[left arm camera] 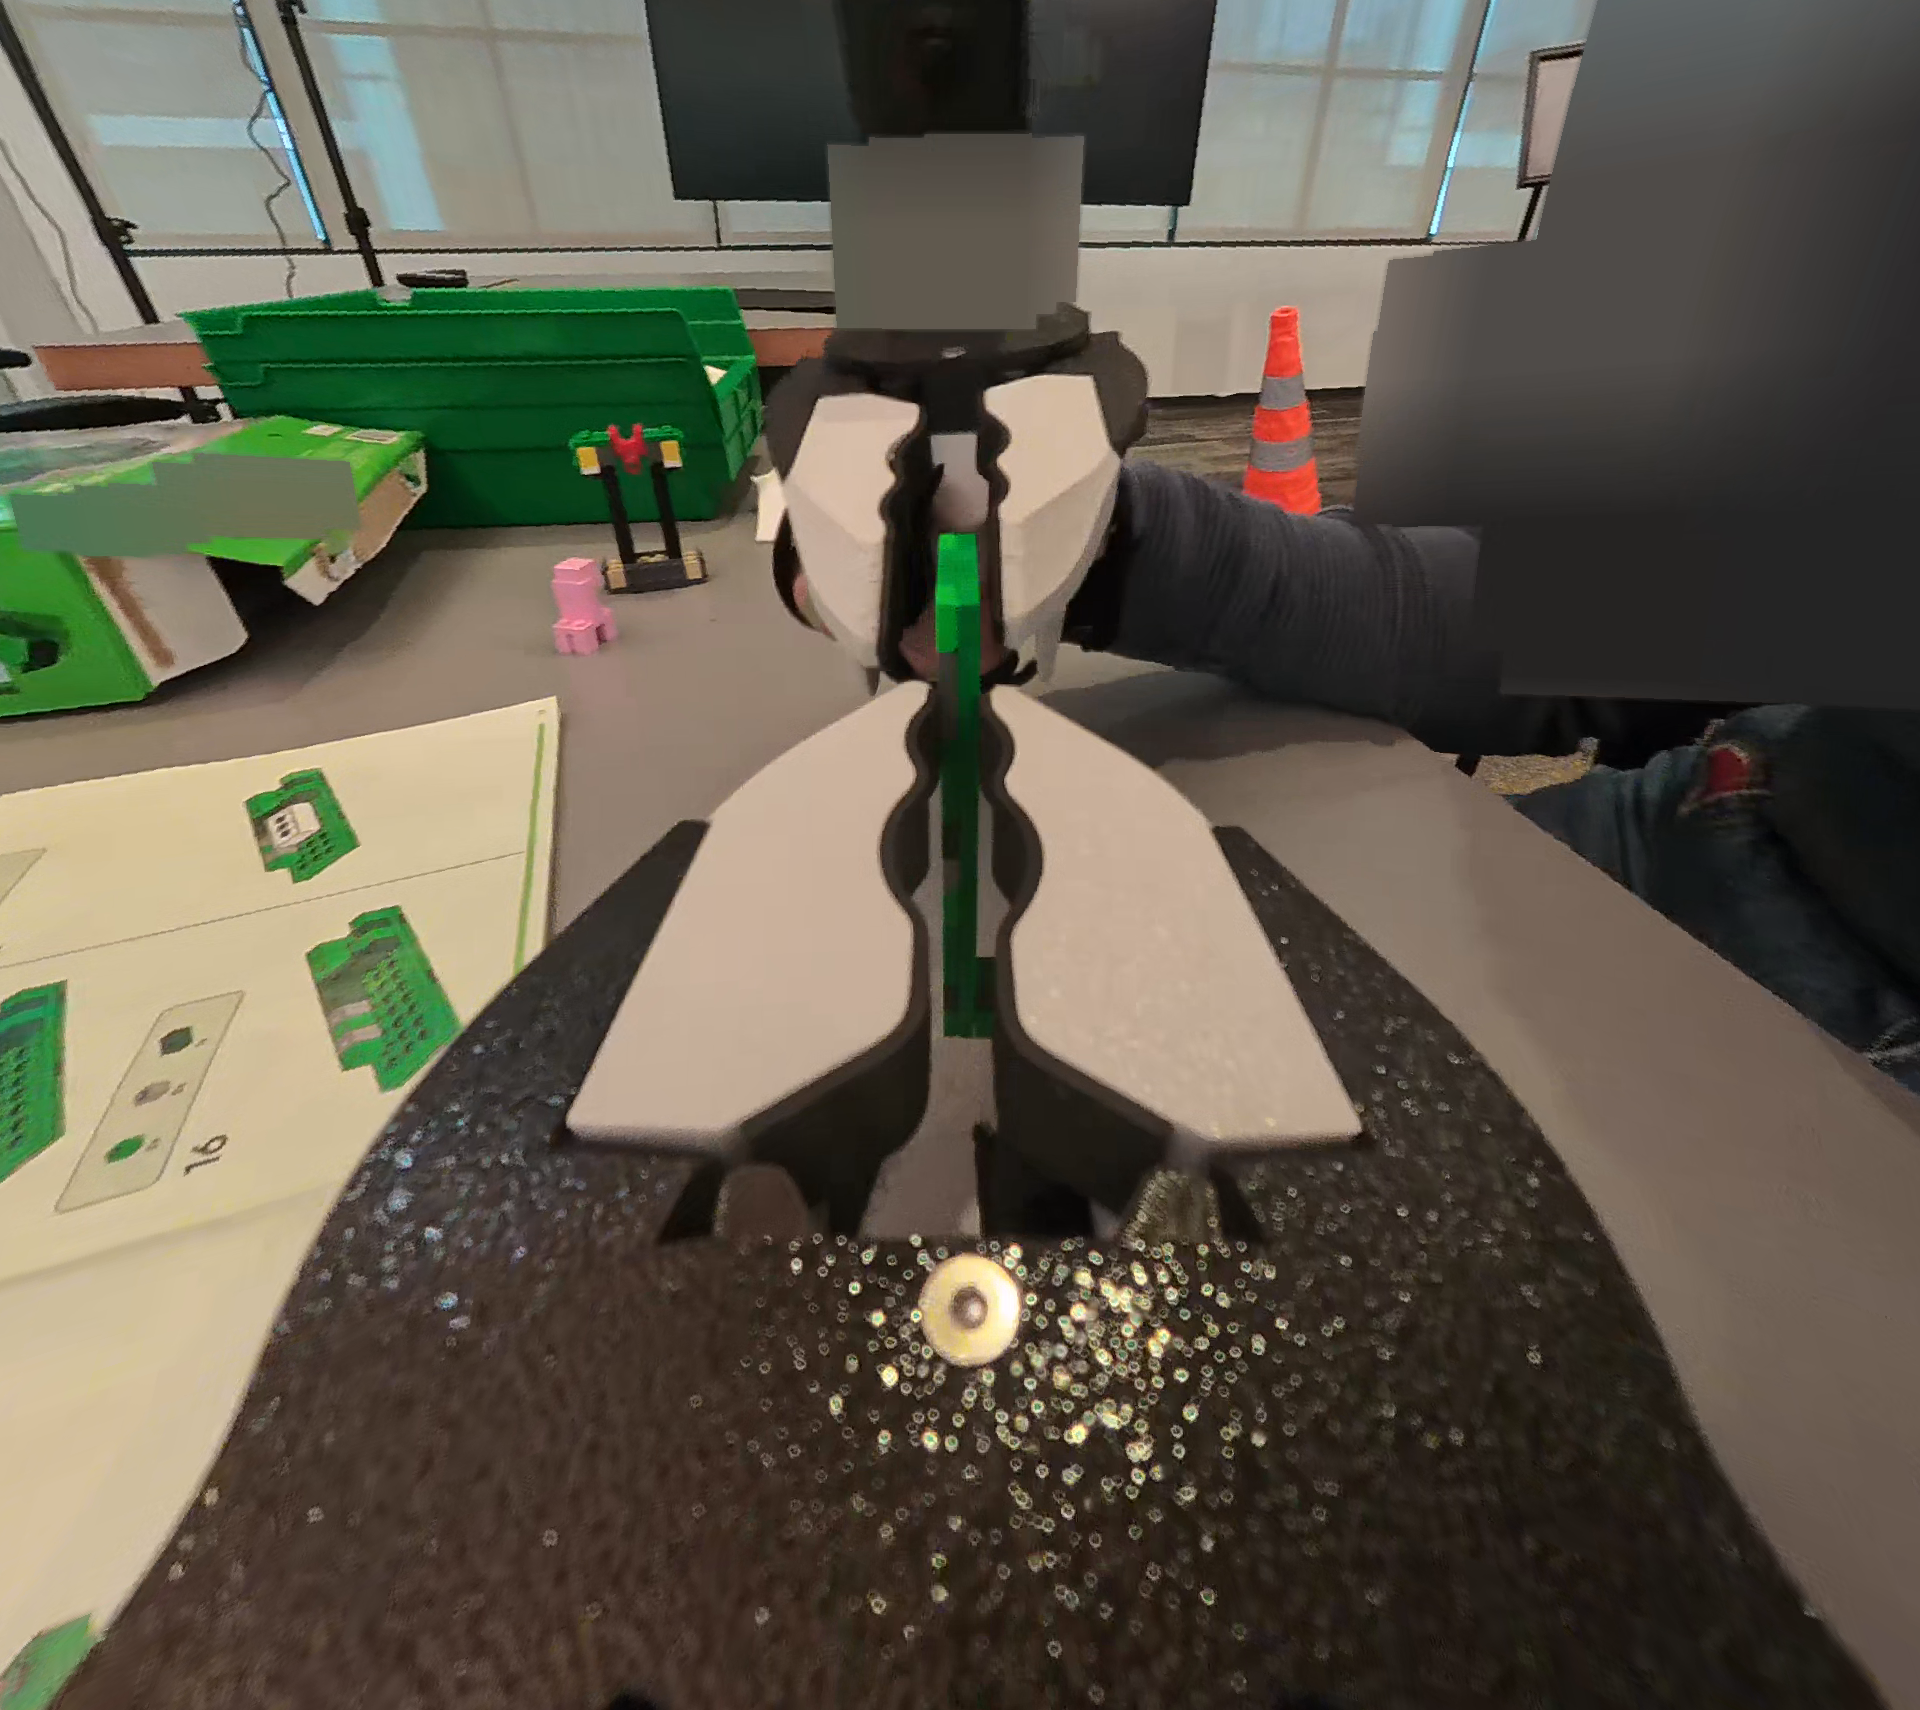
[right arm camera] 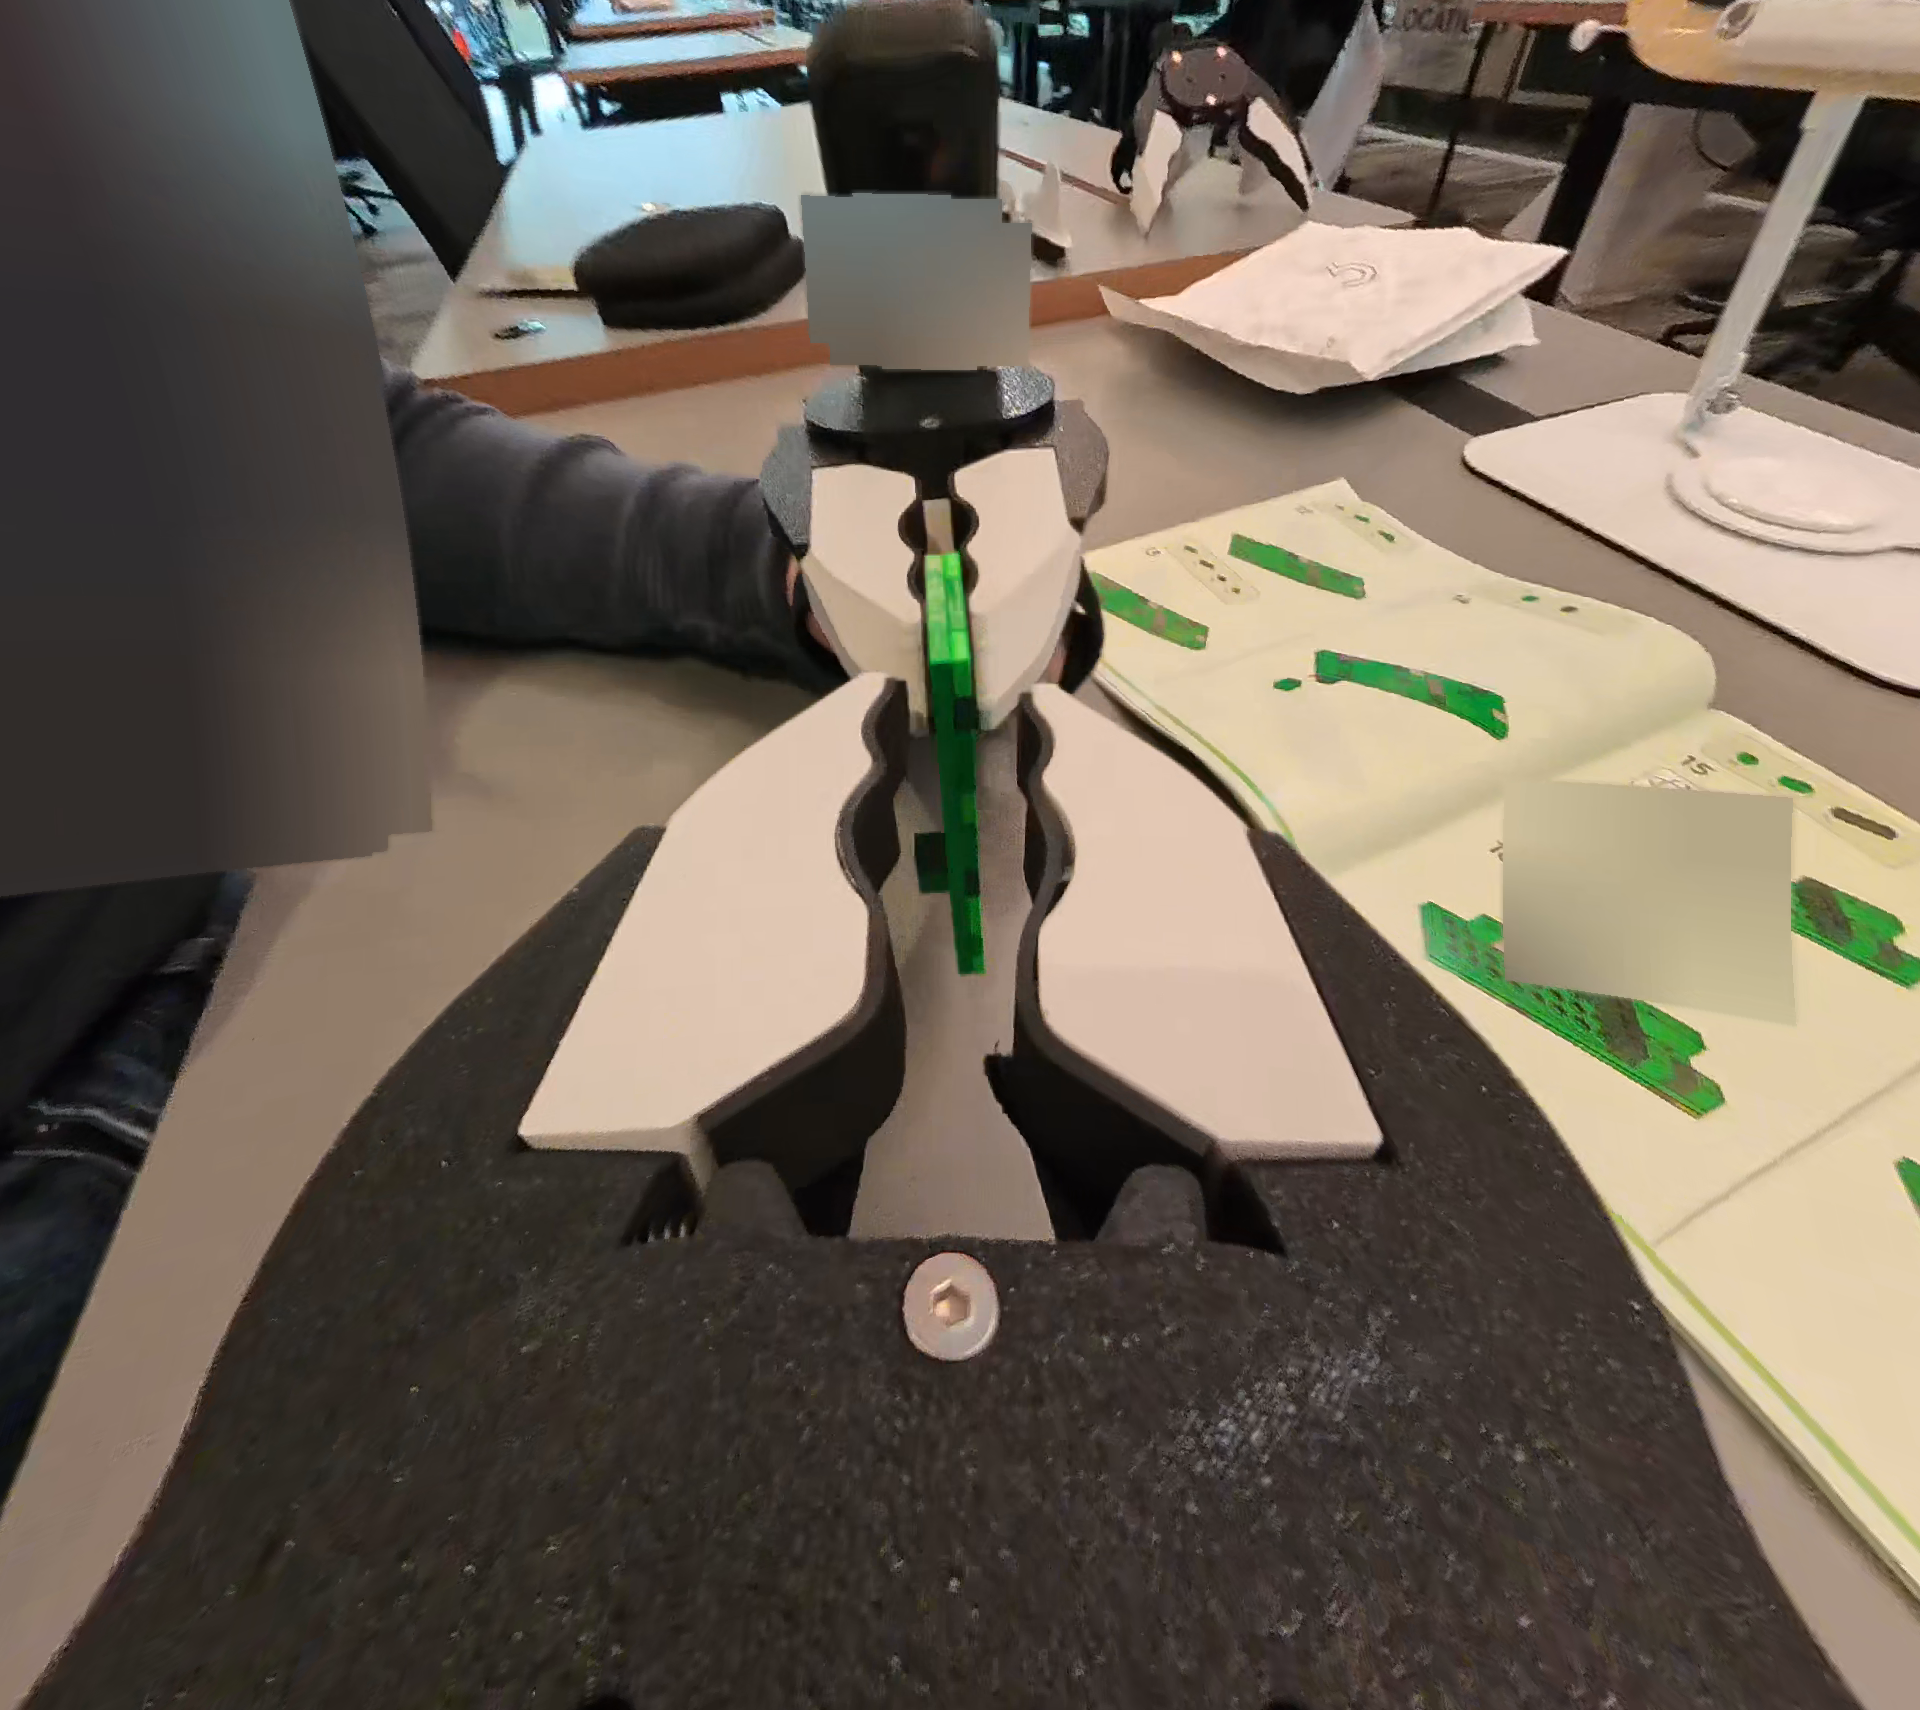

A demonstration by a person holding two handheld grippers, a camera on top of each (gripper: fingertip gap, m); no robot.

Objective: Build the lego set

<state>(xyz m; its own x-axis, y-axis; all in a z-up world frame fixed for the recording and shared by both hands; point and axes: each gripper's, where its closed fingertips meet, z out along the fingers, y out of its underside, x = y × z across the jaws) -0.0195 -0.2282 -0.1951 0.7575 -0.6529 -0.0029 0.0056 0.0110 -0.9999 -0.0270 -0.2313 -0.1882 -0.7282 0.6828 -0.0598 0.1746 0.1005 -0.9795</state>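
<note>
- The two grippers face each other above the grey table point(left arm camera: 727, 621), tip to tip.
- The left gripper point(left arm camera: 958, 730) is closed on a thin green lego plate point(left arm camera: 961, 829), which stands on its edge between the fingers.
- The right gripper point(right arm camera: 951, 725) has its fingers apart; the same plate point(right arm camera: 956, 787) passes between them without touching either side.
- In the right wrist view, the far end of the plate sits in the left gripper point(right arm camera: 948, 621).
- An open instruction booklet point(right arm camera: 1455, 725) lies on the table beside the grippers.
- Farther away stand a pink lego pig point(left arm camera: 582, 606), a small black lego frame point(left arm camera: 644, 507) and a green box point(left arm camera: 156, 538).
</note>
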